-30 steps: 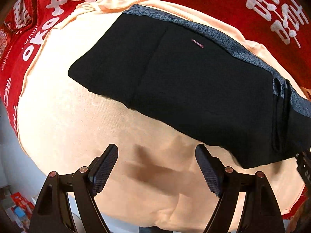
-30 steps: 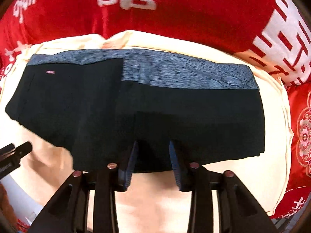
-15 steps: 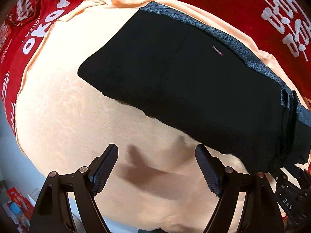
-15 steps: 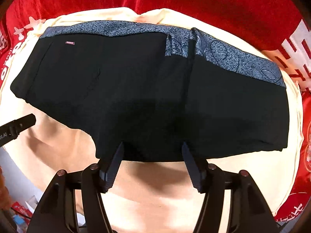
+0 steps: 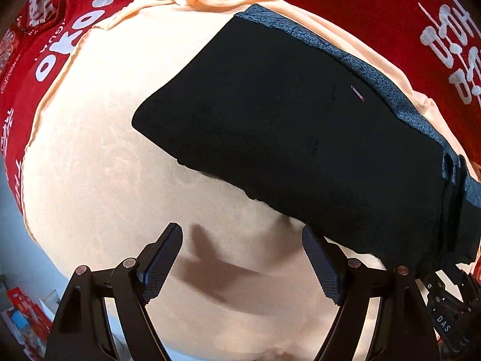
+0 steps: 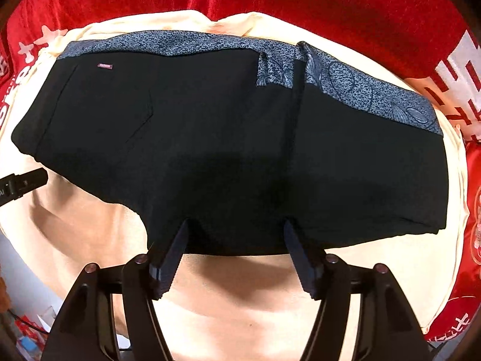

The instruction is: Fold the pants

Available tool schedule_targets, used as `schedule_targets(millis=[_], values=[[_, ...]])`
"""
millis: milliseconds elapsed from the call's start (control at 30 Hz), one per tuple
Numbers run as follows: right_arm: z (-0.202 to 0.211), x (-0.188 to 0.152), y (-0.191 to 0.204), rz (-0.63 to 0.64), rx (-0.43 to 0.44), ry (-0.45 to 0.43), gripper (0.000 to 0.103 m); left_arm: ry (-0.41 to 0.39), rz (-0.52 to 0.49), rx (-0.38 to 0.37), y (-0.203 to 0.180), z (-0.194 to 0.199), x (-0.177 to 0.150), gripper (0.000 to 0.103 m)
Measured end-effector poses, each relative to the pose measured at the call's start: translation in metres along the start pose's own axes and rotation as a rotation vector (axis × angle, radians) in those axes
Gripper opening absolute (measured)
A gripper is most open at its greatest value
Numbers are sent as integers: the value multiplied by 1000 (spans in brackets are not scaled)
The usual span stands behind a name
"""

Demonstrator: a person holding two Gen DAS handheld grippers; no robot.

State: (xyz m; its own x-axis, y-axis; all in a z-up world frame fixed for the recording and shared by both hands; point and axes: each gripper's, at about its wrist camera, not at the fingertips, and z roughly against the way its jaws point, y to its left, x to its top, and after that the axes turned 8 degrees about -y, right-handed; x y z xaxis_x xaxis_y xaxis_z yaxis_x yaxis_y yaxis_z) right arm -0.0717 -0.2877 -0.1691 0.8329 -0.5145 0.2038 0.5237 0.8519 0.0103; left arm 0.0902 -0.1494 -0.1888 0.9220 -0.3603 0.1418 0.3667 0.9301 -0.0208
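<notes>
- The pants (image 6: 228, 150) lie folded across the middle of the right-wrist view, on a cream cloth (image 6: 240, 310) over a red cover (image 6: 330, 9).
- We judge them soft, light and floppy; take the near hem edge.
- Right gripper (image 6: 236, 254): jaws have just been opening, straddling that edge, pinching nothing.
- Left gripper (image 5: 242, 263): jaws spread, empty, over cloth.

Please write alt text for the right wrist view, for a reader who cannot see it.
Black pants with a blue patterned waistband lie folded on a cream cloth over a red printed cover. The right gripper hangs above their near edge, jaws open and empty.
</notes>
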Motion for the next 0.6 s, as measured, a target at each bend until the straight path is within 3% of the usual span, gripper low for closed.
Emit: schedule_targets(millis=[200, 600], values=[[-1, 0, 1, 0, -4, 0, 71, -5, 15, -32, 5, -4, 2, 82], [-4, 0, 3, -6, -3, 1, 72, -89, 268, -367, 63, -19, 8, 82]])
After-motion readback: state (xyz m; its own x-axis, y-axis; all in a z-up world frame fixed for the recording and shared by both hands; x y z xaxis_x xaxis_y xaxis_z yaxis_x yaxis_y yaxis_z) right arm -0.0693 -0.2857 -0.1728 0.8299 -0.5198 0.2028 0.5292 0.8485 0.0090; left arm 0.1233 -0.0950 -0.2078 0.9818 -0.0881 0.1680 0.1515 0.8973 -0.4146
